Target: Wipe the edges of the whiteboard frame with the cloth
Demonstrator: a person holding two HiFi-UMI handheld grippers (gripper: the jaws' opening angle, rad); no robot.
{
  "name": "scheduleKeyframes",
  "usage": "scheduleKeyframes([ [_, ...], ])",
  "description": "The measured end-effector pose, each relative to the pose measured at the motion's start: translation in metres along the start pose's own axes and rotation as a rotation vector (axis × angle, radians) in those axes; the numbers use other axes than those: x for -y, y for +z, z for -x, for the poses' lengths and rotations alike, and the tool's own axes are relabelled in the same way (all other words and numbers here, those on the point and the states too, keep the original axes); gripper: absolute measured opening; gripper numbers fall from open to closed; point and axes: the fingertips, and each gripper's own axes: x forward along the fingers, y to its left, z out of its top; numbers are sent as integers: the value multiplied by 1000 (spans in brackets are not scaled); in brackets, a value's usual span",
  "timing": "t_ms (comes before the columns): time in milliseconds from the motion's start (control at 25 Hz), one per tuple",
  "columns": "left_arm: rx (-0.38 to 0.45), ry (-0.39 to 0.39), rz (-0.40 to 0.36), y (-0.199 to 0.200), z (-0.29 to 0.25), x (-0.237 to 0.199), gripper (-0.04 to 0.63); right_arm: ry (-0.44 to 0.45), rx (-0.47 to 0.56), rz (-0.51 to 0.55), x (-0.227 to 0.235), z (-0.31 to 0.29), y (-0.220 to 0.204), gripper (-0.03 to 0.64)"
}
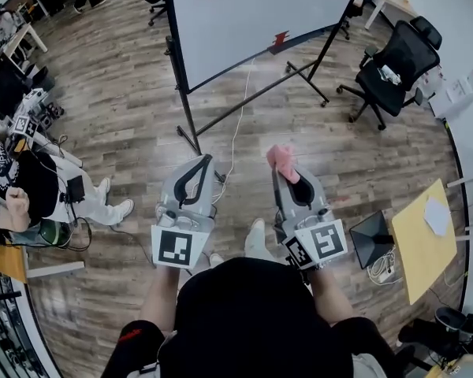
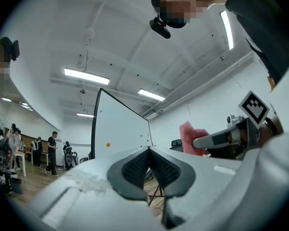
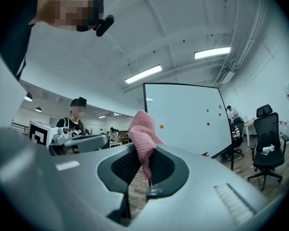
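Wood-floored office, whiteboard (image 1: 252, 14) ahead, top cut off | left gripper (image 2: 148, 149) fingers pressed together, empty | right gripper (image 3: 147, 153) fingers pinching pink cloth (image 3: 140, 129), bunched above tips

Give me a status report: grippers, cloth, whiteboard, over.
Left gripper shut, empty. Right gripper shut on pink cloth. Whiteboard ahead, not yet touched. White cable trails on floor between.

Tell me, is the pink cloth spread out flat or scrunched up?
Scrunched up. The cloth is bunched into a lump, pinched between the right tongs and poking out above them.
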Motion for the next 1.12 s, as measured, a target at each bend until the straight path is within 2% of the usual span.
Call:
scheduleKeyframes([
  [520,4,37,-22,-11,-113,22,2,32,-20,-29,115,-37,-3,29],
  [760,21,86,-20,-8,-152,30,2,61,-36,-43,161,-44,-3,29],
  [1120,-3,148,-25,-14,-169,29,2,103,-76,-63,186,-60,-12,29],
])
